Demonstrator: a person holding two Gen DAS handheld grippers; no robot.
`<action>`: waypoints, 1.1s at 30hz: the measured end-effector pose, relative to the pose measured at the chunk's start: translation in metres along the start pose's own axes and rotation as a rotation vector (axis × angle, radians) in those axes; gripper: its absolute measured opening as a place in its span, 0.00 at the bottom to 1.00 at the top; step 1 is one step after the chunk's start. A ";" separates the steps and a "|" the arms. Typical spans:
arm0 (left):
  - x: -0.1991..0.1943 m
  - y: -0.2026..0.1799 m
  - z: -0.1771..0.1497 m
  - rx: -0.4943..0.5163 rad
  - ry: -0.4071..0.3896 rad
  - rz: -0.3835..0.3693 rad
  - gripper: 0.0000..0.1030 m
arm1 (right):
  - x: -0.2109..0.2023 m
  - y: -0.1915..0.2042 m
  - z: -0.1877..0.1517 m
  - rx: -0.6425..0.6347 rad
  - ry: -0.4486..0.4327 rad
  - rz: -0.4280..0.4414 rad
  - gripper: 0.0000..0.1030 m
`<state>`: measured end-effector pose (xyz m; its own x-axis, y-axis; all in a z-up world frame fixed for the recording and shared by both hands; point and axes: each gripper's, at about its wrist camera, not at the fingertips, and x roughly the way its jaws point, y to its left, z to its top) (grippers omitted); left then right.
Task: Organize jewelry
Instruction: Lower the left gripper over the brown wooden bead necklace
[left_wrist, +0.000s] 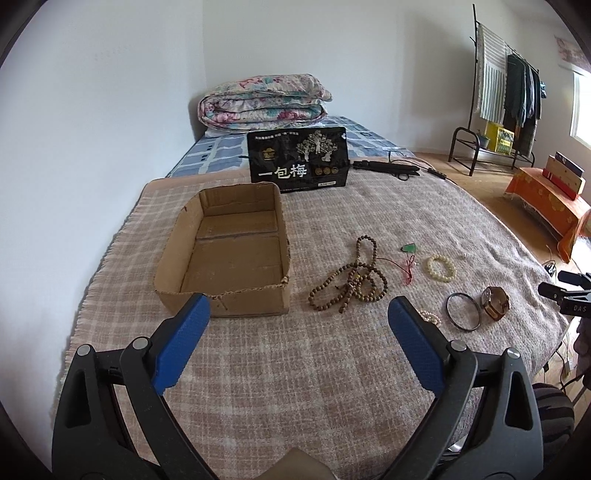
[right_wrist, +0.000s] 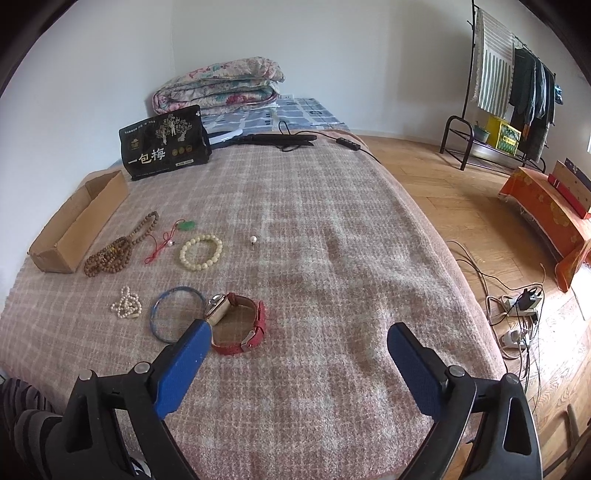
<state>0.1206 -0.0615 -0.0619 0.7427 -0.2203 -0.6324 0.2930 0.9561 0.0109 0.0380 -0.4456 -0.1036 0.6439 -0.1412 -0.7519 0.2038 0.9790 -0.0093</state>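
Left gripper (left_wrist: 299, 310) spread wide in the lower half of its frame, blue pads far apart, nothing held. Right gripper (right_wrist: 299, 336) likewise wide open and empty, hovering low over the plaid blanket (right_wrist: 332, 229) on the bed.

In the left wrist view: open cardboard box (left_wrist: 229, 254) at centre left, nothing inside. Wooden bead strand (left_wrist: 351, 280) just right of the box, tangled in loops. Green pendant on a red cord (left_wrist: 408, 254) further right, then the cream bead bracelet (left_wrist: 441, 268). Thin bangle (left_wrist: 463, 311) at lower right, touching the wristwatch (left_wrist: 495, 302) beside it. Small pearl strand (left_wrist: 430, 316) partly hidden behind the right blue pad.

In the right wrist view: box (right_wrist: 77, 225) at far left, seen side-on. Bead strand (right_wrist: 114, 251) beside it, pendant (right_wrist: 188, 224) and cream bracelet (right_wrist: 201, 252) to the right. Loose pearl drop (right_wrist: 253, 240) near mid-frame, apart from the rest. Pearl strand (right_wrist: 126, 303) at lower left, blue-rimmed bangle (right_wrist: 177, 314) next to it, red-strapped watch (right_wrist: 238, 323) just above the left blue pad.

Black snack bag (left_wrist: 299, 158) upright at the far end of the blanket. Folded floral quilt (left_wrist: 262, 101) behind it. Clothes rack (left_wrist: 506, 92) at upper right.
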 end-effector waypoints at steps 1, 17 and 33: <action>0.005 -0.005 0.001 0.013 0.006 -0.010 0.96 | 0.003 0.000 0.001 -0.008 0.009 0.007 0.92; 0.104 -0.072 0.012 0.167 0.136 -0.100 0.90 | 0.059 0.008 0.001 -0.033 0.159 0.138 0.82; 0.182 -0.084 0.017 0.180 0.286 -0.061 0.79 | 0.080 0.016 0.010 -0.047 0.205 0.174 0.69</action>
<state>0.2416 -0.1848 -0.1652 0.5287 -0.1886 -0.8276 0.4521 0.8877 0.0865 0.0997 -0.4425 -0.1573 0.5029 0.0582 -0.8624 0.0655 0.9923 0.1052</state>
